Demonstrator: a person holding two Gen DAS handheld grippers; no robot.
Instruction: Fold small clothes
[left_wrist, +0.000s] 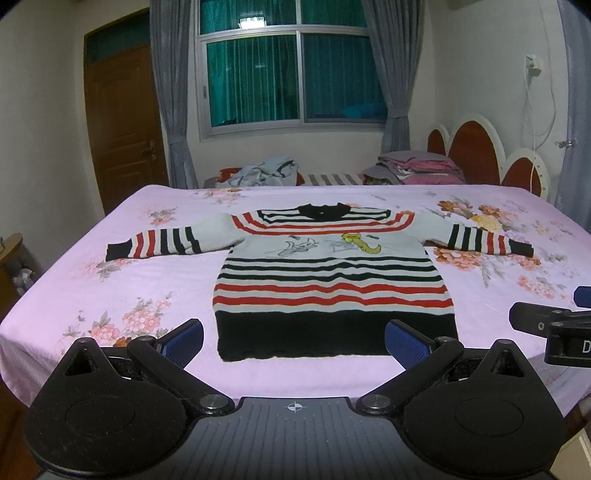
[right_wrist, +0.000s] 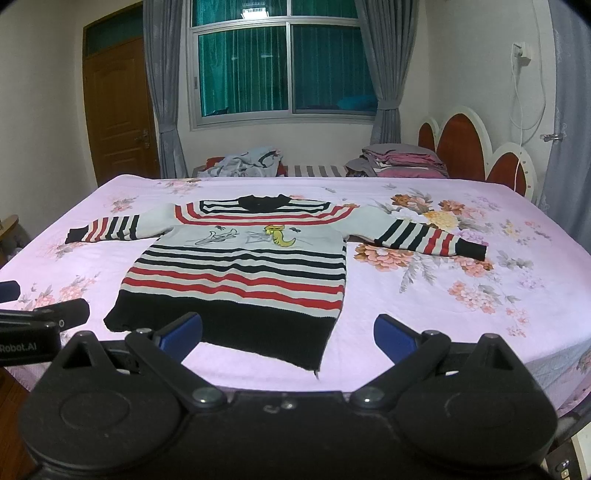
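Note:
A small striped sweater in white, red and black lies flat and face up on the pink floral bedsheet, both sleeves spread sideways, the black hem nearest me. My left gripper hovers open just before the hem, its blue pads apart and empty. The right wrist view shows the same sweater a little to the left. My right gripper is open too, above the hem's right corner, holding nothing. Each gripper shows at the edge of the other's view.
The bed's near edge runs just ahead of the grippers. A heap of loose clothes and a folded stack lie beyond the far side. A red and white headboard stands at the right, a wooden door at the left.

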